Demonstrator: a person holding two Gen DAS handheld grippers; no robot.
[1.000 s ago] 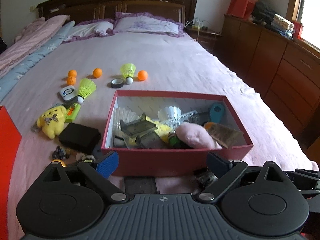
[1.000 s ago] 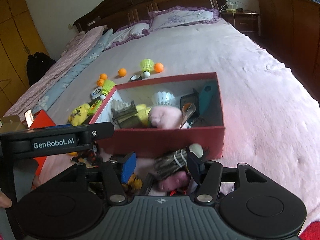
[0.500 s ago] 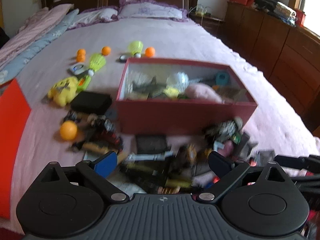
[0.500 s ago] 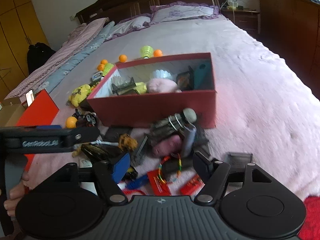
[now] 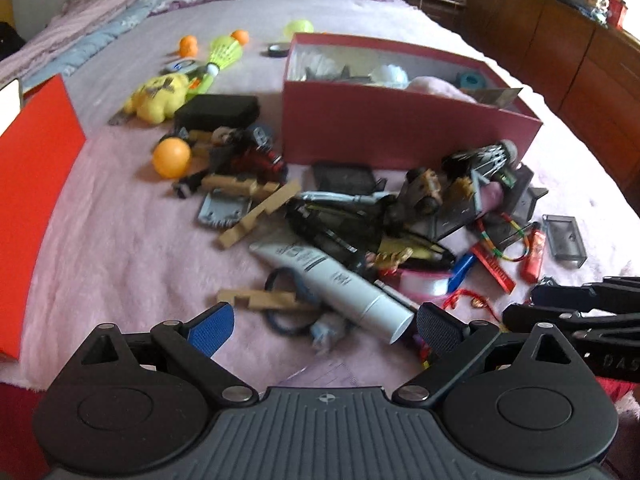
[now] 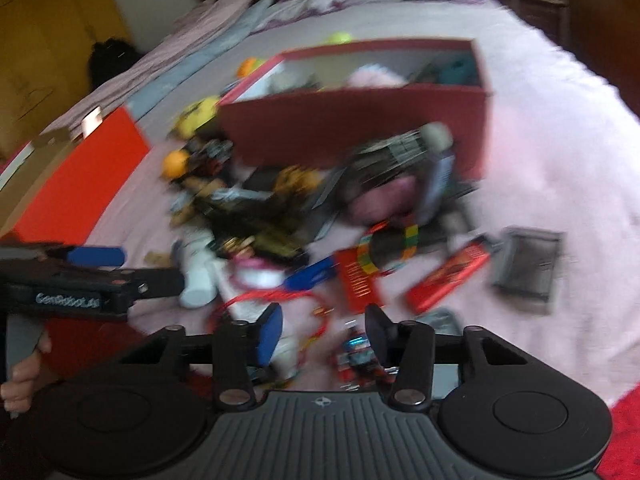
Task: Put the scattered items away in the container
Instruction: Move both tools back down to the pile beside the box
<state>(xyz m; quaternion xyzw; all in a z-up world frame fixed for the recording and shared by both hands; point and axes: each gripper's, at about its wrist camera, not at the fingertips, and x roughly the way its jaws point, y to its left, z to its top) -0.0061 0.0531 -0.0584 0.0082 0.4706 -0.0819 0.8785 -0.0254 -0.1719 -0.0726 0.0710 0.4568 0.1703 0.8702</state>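
Clutter heaped on the bed [image 5: 120, 240] near its foot edge, just in front of the red box [image 5: 400, 128]. Toward the left edge: orange ball [image 5: 171, 157], light, round, likely to roll off the pads. Middle: white tube [image 5: 332, 280], light, smooth, somewhat squashy; best pinched across its body near the cap. Right: flat red packet [image 5: 534, 254], thin, hard to lift off soft bedding. Left hand-held gripper [image 5: 324, 322] spread wide, holding nothing, hovering just short of the tube. Right hand-held gripper [image 6: 322, 334] about half open, also holding nothing, above blurred small bits.
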